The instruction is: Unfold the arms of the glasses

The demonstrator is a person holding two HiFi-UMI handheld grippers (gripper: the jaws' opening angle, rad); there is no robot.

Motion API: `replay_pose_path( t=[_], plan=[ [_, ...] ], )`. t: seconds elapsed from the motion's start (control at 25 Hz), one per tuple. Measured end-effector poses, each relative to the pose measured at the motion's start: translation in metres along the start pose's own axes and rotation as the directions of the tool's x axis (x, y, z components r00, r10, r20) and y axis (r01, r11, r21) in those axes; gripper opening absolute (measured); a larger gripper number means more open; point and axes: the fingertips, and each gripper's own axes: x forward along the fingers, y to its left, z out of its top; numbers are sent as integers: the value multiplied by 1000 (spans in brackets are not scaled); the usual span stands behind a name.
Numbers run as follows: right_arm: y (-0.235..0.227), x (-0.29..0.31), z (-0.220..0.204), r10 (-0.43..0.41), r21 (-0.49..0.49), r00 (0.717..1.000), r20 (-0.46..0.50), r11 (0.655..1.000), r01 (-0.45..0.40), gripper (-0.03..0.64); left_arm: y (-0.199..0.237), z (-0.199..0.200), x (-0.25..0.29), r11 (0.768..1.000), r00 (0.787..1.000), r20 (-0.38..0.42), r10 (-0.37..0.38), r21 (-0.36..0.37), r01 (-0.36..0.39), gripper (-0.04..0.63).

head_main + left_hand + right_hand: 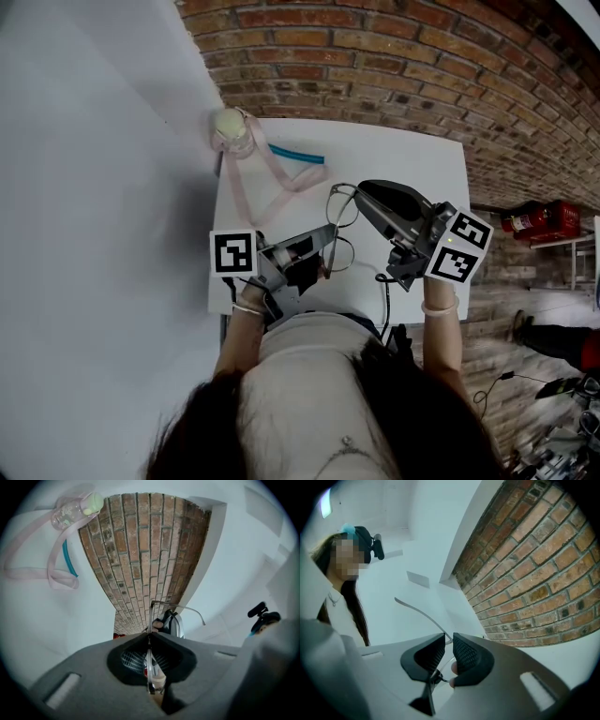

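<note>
White table [412, 155] over brick floor; glasses [343, 217] held above it between both tools. Left gripper [323, 255] clamped on the frame edge. Right gripper [364, 195] pinched on one arm [417, 613], which stands partly out. Mid-unfold, likely. Next: ease that arm fully open without twisting the hinge.

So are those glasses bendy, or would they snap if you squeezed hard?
Probably a bit springy: the glasses have thin wire rims and a slim curved arm. They look light, since the left gripper and right gripper hold them by narrow pinches. Hard squeezing could likely bend them.
</note>
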Motion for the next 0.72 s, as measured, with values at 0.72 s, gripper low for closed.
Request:
replay_pose_path(
  t=[0.72],
  plan=[
    [25,-4,17,21,-53,999,44,998,-18,41,-1,7,-6,1000,999,38,12,7,-13,25]
  ],
)
